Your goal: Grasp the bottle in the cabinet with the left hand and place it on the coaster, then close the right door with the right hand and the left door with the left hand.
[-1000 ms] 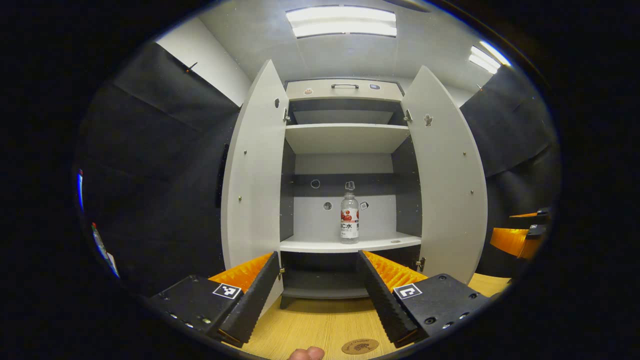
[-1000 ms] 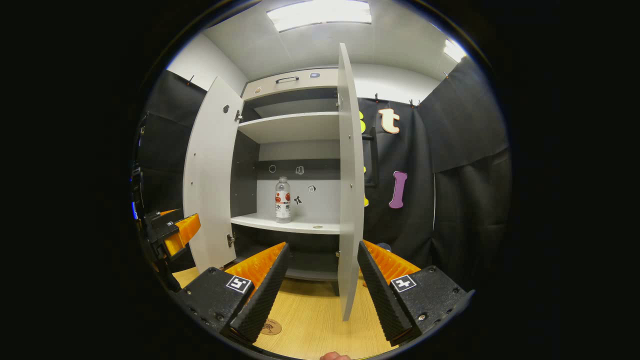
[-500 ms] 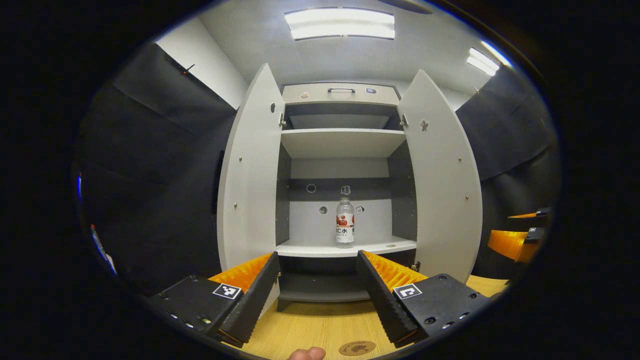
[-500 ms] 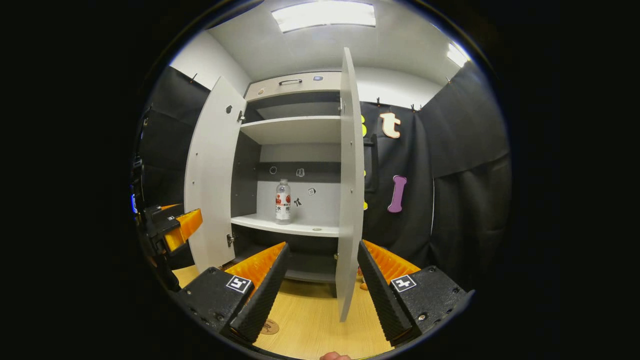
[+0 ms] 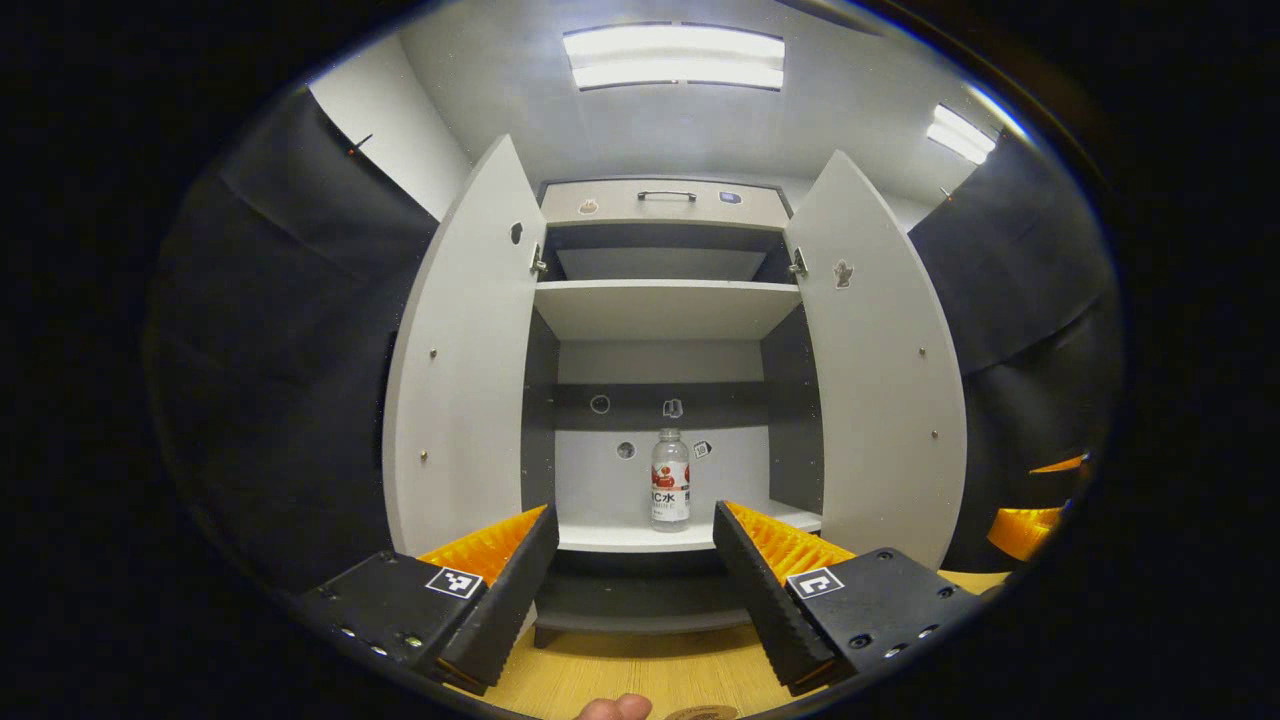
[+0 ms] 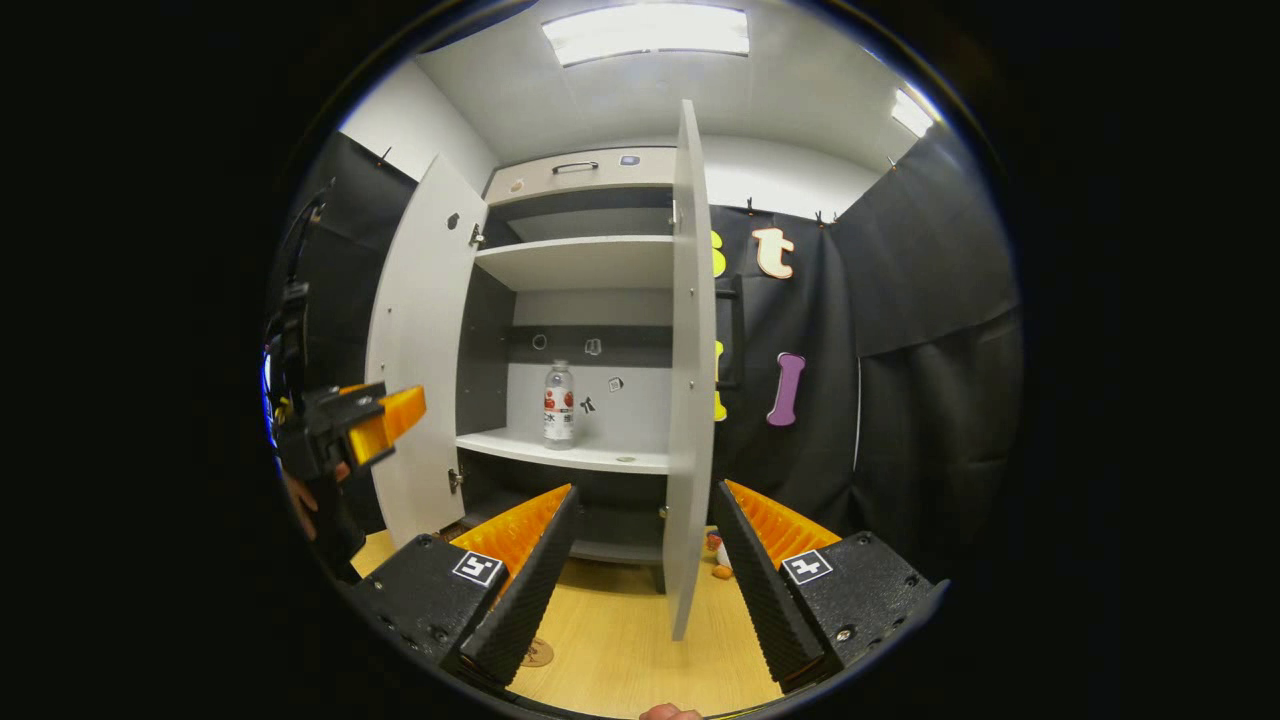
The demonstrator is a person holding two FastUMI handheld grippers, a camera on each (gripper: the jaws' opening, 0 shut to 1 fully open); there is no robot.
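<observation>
A clear bottle (image 5: 670,480) with a red-and-white label stands upright on the lower shelf (image 5: 610,538) of the white cabinet; it is also in the right gripper view as the bottle (image 6: 558,405). Both doors stand open: the left door (image 5: 460,360) and the right door (image 5: 880,370). My left gripper (image 5: 635,520) is open and empty, aimed at the bottle from well in front of the cabinet. My right gripper (image 6: 645,492) is open and empty, facing the right door (image 6: 688,380) edge-on. The round brown coaster (image 6: 537,652) lies on the wooden table.
The wooden table (image 6: 620,640) runs up to the cabinet's foot. An upper shelf (image 5: 665,305) and a top drawer with a handle (image 5: 667,196) sit above the bottle. Small items (image 6: 718,560) lie behind the right door. The left gripper (image 6: 370,425) hangs beside the left door (image 6: 415,350).
The left gripper has risen; the bottle and shelf now sit lower in its view and the coaster has slid to the bottom edge. The right gripper has barely moved.
</observation>
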